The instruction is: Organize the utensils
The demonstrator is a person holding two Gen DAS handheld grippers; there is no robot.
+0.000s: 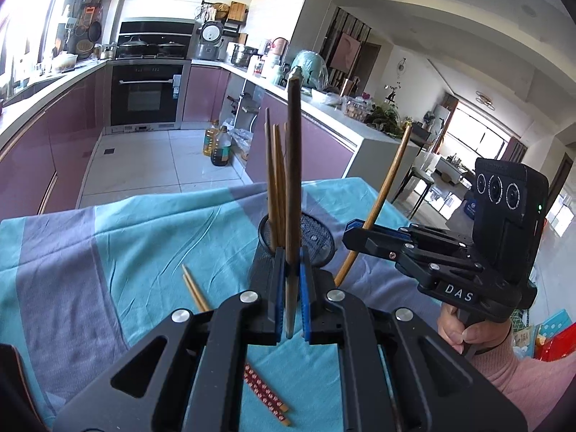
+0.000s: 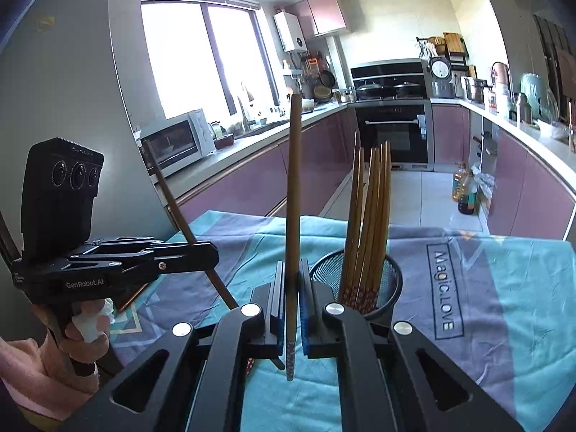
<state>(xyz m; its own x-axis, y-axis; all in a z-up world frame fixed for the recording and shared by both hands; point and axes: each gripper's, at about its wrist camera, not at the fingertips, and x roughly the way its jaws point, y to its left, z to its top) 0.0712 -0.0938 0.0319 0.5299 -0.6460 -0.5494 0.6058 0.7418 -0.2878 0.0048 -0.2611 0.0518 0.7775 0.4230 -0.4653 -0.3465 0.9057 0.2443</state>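
My left gripper (image 1: 291, 257) is shut on a dark brown chopstick (image 1: 293, 165) that stands nearly upright between the blue pads. Just behind it stands a black mesh holder (image 1: 318, 241) with several wooden chopsticks (image 1: 275, 180) in it. At the right, my right gripper (image 1: 352, 231) is shut on a lighter chopstick (image 1: 390, 176) that leans to the right. In the right wrist view the right gripper (image 2: 291, 268) pinches that chopstick (image 2: 294, 187) upright, beside the mesh holder (image 2: 390, 280). The left gripper (image 2: 213, 253) holds its dark chopstick (image 2: 176, 208) tilted. Loose chopsticks (image 1: 194, 291) lie on the cloth.
A teal and grey tablecloth (image 1: 136, 237) covers the table, and its far edge drops to the tiled kitchen floor. More chopsticks with red patterned ends (image 1: 266, 392) lie near my left gripper. Oil bottles (image 1: 219, 144) stand on the floor. A person's hand (image 1: 464, 331) grips the right handle.
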